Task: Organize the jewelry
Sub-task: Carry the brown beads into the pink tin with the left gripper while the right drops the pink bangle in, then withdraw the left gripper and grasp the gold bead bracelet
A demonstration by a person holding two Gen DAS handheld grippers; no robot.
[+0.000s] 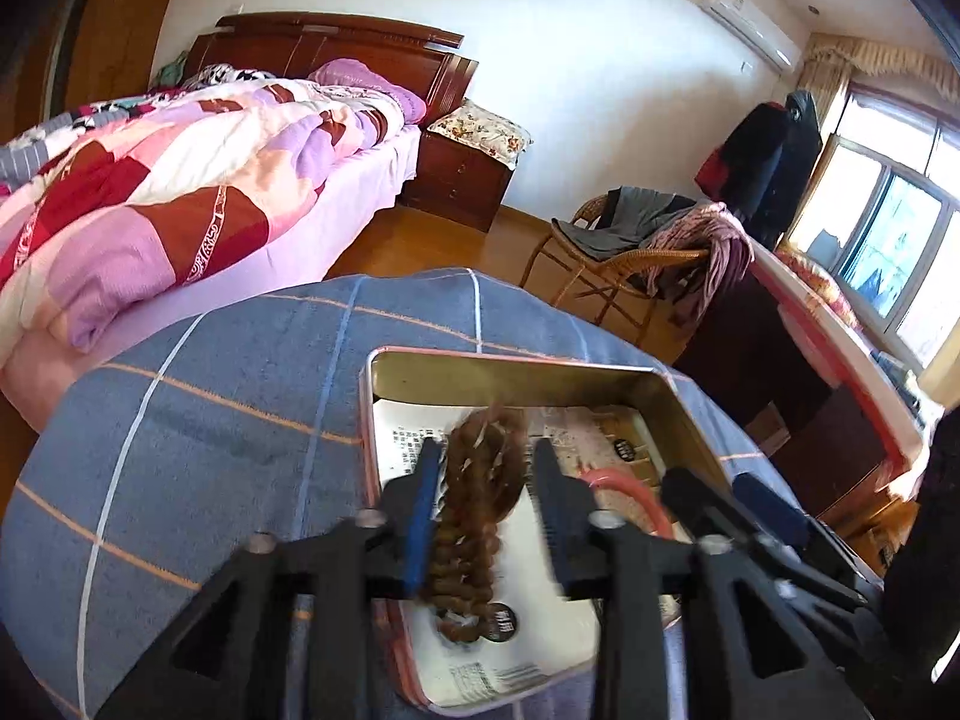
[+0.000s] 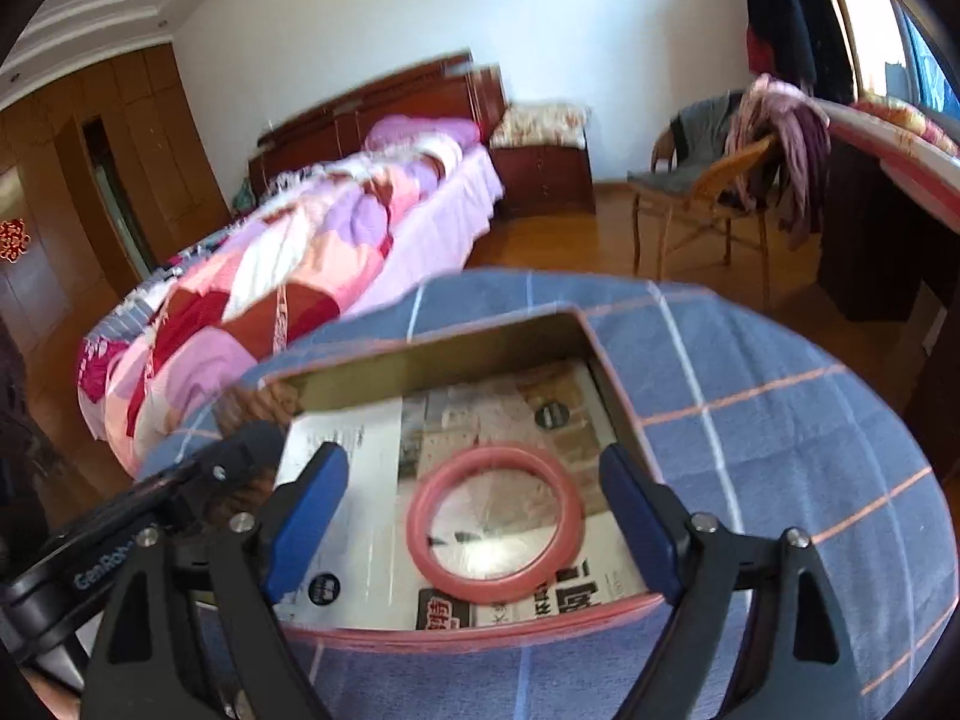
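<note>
An open tin box [image 1: 510,360] lined with newspaper sits on a table with a blue checked cloth [image 1: 210,420]. A string of brown beads [image 1: 474,516] hangs and lies between the fingers of my left gripper [image 1: 486,447]. The jaws stand apart and the right pad is clear of the beads. A pink bangle [image 2: 418,525] lies flat on the newspaper in the tin box [image 2: 432,348]. My right gripper [image 2: 471,453] is open, with a finger on either side of the bangle and neither touching it. The left gripper [image 2: 240,450] shows at the tin's left corner.
The table's cloth [image 2: 780,420] falls away at a rounded edge past the tin. Beyond it are a bed with a patchwork quilt [image 1: 150,192], a wooden nightstand [image 1: 462,174], a wicker chair with clothes [image 1: 636,240] and a dark desk [image 1: 780,348] by the window.
</note>
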